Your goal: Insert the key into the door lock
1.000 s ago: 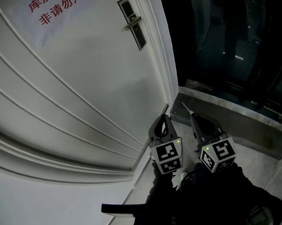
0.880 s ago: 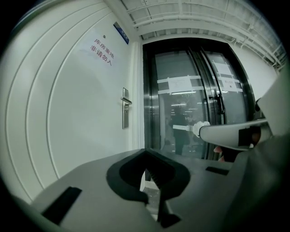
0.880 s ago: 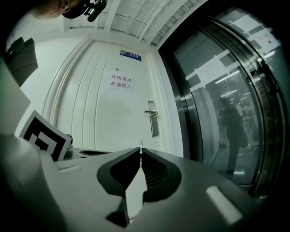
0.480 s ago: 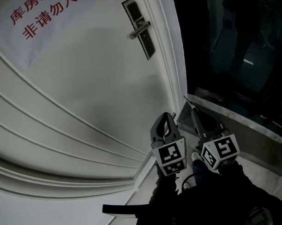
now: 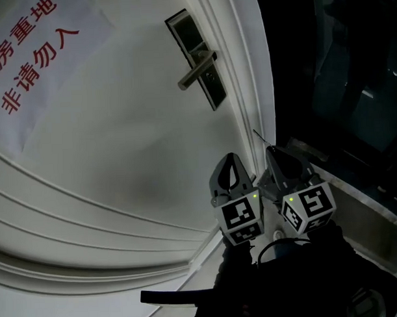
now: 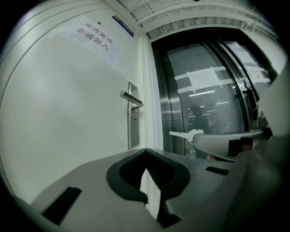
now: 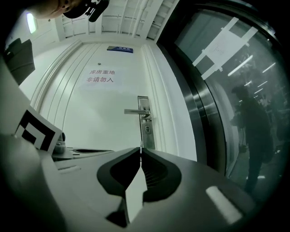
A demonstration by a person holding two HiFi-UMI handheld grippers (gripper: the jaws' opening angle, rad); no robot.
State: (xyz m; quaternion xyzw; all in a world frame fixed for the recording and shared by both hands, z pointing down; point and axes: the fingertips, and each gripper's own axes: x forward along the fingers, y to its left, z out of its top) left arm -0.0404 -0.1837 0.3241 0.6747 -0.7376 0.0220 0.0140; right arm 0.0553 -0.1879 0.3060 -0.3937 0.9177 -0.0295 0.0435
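Your left gripper (image 5: 232, 160) and right gripper (image 5: 272, 153): grey shells, black-white marker cubes (image 5: 240, 221), green LEDs (image 5: 252, 197); black sleeves (image 5: 306, 274).

Pretty dim overall; the tall white panelled door (image 5: 119, 125) gets soft uneven light, with a grey shadow patch mid-panel in the head view; the dark glass wall (image 5: 338, 65) beside it is near black, just streaky reflected strip lights (image 6: 208, 94); both gripper views are heavy fisheye, black corners, bent door lines; the grey plastic left gripper (image 6: 145, 152) and right gripper (image 7: 141, 150) look soft up close; the thin pale metal key (image 6: 180, 134) shows bright against the glass.
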